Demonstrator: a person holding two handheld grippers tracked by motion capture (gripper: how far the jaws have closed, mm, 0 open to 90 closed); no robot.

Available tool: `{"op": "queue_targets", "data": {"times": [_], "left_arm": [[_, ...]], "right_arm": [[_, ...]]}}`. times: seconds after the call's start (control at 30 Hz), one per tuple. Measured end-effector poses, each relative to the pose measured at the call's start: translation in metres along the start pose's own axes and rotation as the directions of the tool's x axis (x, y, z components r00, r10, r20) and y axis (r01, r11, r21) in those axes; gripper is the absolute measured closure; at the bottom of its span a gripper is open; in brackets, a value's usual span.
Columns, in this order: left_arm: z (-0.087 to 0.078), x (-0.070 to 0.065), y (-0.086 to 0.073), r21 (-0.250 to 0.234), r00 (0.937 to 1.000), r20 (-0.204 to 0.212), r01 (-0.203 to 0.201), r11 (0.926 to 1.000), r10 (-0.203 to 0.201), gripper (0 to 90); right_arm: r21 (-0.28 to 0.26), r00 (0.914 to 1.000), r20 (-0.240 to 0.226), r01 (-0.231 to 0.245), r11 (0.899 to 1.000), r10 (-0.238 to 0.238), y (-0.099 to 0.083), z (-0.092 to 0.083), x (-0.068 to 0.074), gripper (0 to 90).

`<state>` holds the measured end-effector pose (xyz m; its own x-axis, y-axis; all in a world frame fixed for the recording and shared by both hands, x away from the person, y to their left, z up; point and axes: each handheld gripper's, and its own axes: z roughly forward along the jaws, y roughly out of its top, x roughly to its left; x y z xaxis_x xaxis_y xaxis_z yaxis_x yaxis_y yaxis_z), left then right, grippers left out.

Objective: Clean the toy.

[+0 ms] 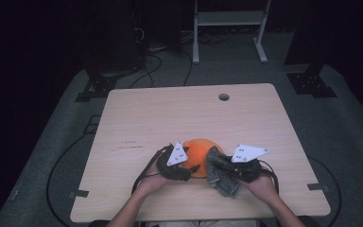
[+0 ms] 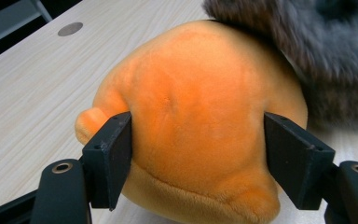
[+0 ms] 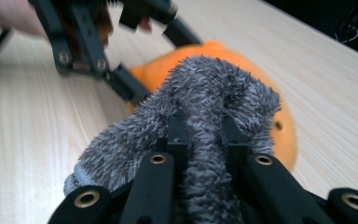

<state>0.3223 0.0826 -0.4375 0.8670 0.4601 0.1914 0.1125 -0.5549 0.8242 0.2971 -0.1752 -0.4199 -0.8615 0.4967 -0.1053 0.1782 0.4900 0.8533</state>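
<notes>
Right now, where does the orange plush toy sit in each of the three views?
High view: orange plush toy at table front, between both grippers.
Left gripper view: centre, between the black jaws.
Right gripper view: behind the grey fuzzy cloth, upper centre.
Shared landmark: the grey fuzzy cloth.

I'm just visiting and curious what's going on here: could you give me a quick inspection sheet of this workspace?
Surface: light wood table, one round hole.
Job's things: orange plush toy; grey fuzzy cloth lying against it.
Clutter: nothing seen.
Grippers: left hand-held gripper jaws either side of the plush, pads touching it; right hand-held gripper shut on the cloth.
Cables: black cables trailing from both grippers; more on the floor.
Surroundings: dark room, grey carpet, white frame.
</notes>
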Motion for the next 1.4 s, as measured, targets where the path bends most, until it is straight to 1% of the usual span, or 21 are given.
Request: {"op": "queue_targets", "data": {"times": [0.1, 0.23, 0.27, 0.33, 0.37, 0.47, 0.5, 0.57, 0.6, 0.67, 0.77, 0.8, 0.83, 0.9, 0.93, 1.0, 1.1, 1.13, 1.2, 1.3, 1.4], "left_arm": [[0.0, 0.001, -0.001, 0.002, 1.0, 0.0, 0.002, 1.0, -0.002, 26.6], [0.0, 0.002, -0.001, -0.001, 0.9999, 0.004, 0.011, 0.9999, -0.011, 23.2], [-0.001, 0.002, -0.001, -0.014, 0.9998, 0.017, 0.012, 0.9998, -0.012, 20.5], [-0.003, 0.002, -0.001, -0.024, 0.9996, 0.026, 0.012, 0.9996, -0.011, 15.7], [-0.005, 0.002, -0.001, -0.043, 0.9987, 0.048, 0.02, 0.9988, -0.018, 12.4], [-0.006, 0.002, -0.003, -0.028, 0.9981, 0.062, 0.004, 0.9996, -0.002, 8.7], [-0.003, 0.0, -0.004, -0.007, 0.9992, 0.03, -0.026, 0.9996, 0.026, 9.1], [-0.001, -0.001, -0.003, 0.002, 0.9993, 0.019, -0.031, 0.9995, 0.03, 14.0], [0.0, -0.003, -0.002, 0.006, 0.9982, -0.01, -0.059, 0.9983, 0.059, 18.6], [-0.003, -0.003, -0.001, 0.001, 0.9973, -0.022, -0.07, 0.9975, 0.07, 27.7], [-0.006, -0.003, 0.001, -0.024, 0.9982, -0.008, -0.06, 0.9979, 0.06, 35.0], [-0.009, -0.005, 0.006, -0.039, 0.9985, 0.022, -0.049, 0.998, 0.05, 36.6], [-0.009, -0.005, 0.006, -0.039, 0.9985, 0.022, -0.049, 0.998, 0.05, 37.4], [-0.011, -0.009, 0.016, -0.044, 0.996, 0.086, -0.019, 0.9989, 0.023, 38.0], [-0.012, -0.01, 0.017, -0.042, 0.9941, 0.106, -0.018, 0.9989, 0.022, 38.1], [-0.011, -0.011, 0.016, -0.028, 0.9936, 0.112, -0.013, 0.9995, 0.016, 38.1], [-0.01, -0.008, 0.014, -0.028, 0.9932, 0.116, 0.014, 0.9995, -0.01, 32.4], [-0.009, -0.006, 0.013, -0.031, 0.9914, 0.127, 0.034, 0.9989, -0.029, 27.5], [-0.008, -0.005, 0.012, -0.047, 0.9922, 0.121, 0.037, 0.9982, -0.031, 23.1], [-0.008, -0.006, 0.012, -0.05, 0.992, 0.122, 0.039, 0.998, -0.032, 27.1], [-0.009, -0.007, 0.013, -0.059, 0.9934, 0.113, 0.03, 0.9978, -0.023, 32.7]], "right_arm": [[0.017, 0.9997, -0.005, -0.022, 1.0, 0.022, -0.005, 0.002, -0.005, 78.3], [0.042, 0.9981, 0.018, -0.059, 0.997, 0.058, -0.012, 0.0, -0.015, 78.4], [0.058, 0.9961, 0.033, -0.083, 0.995, 0.081, -0.017, -0.002, -0.021, 78.4], [0.065, 0.9951, 0.038, -0.093, 0.994, 0.091, -0.02, -0.003, -0.023, 78.3], [0.073, 0.9938, 0.044, -0.105, 0.992, 0.102, -0.023, -0.004, -0.027, 78.3], [0.075, 0.9925, 0.049, -0.115, 0.99, 0.112, -0.025, -0.006, -0.03, 78.3], [0.073, 0.9914, 0.045, -0.126, 0.989, 0.123, -0.026, -0.006, -0.032, 78.2], [0.071, 0.9914, 0.045, -0.126, 0.99, 0.123, -0.025, -0.005, -0.032, 78.2], [0.074, 0.9919, 0.05, -0.121, 0.99, 0.117, -0.024, -0.005, -0.03, 78.2], [0.068, 0.9929, 0.056, -0.109, 0.992, 0.105, -0.021, -0.006, -0.029, 78.4], [0.029, 0.9945, 0.051, -0.093, 0.995, 0.091, -0.013, -0.014, -0.022, 78.6], [0.001, 0.9953, 0.037, -0.089, 0.996, 0.089, -0.008, -0.016, -0.019, 78.7], [-0.024, 0.9965, 0.023, -0.08, 0.997, 0.08, -0.003, -0.019, -0.015, 78.7], [-0.056, 0.9988, -0.009, -0.048, 0.997, 0.047, 0.007, -0.02, -0.004, 78.7], [-0.057, 0.9997, -0.013, -0.022, 0.998, 0.022, 0.011, -0.019, 0.001, 78.7], [-0.035, 0.9999, -0.009, 0.01, 0.999, -0.01, 0.012, -0.014, 0.007, 78.7], [-0.021, 1.0, -0.008, 0.004, 1.0, -0.004, 0.008, -0.012, 0.005, 78.8], [-0.013, 0.9999, 0.0, -0.015, 1.0, 0.015, 0.004, -0.012, 0.0, 78.8], [-0.011, 0.9991, 0.0, -0.042, 0.999, 0.042, 0.0, -0.013, -0.006, 78.8], [0.001, 0.9985, 0.011, -0.054, 0.999, 0.054, -0.004, -0.015, -0.012, 78.7], [0.004, 0.9989, 0.019, -0.042, 0.999, 0.042, -0.004, -0.019, -0.013, 78.8]]}}
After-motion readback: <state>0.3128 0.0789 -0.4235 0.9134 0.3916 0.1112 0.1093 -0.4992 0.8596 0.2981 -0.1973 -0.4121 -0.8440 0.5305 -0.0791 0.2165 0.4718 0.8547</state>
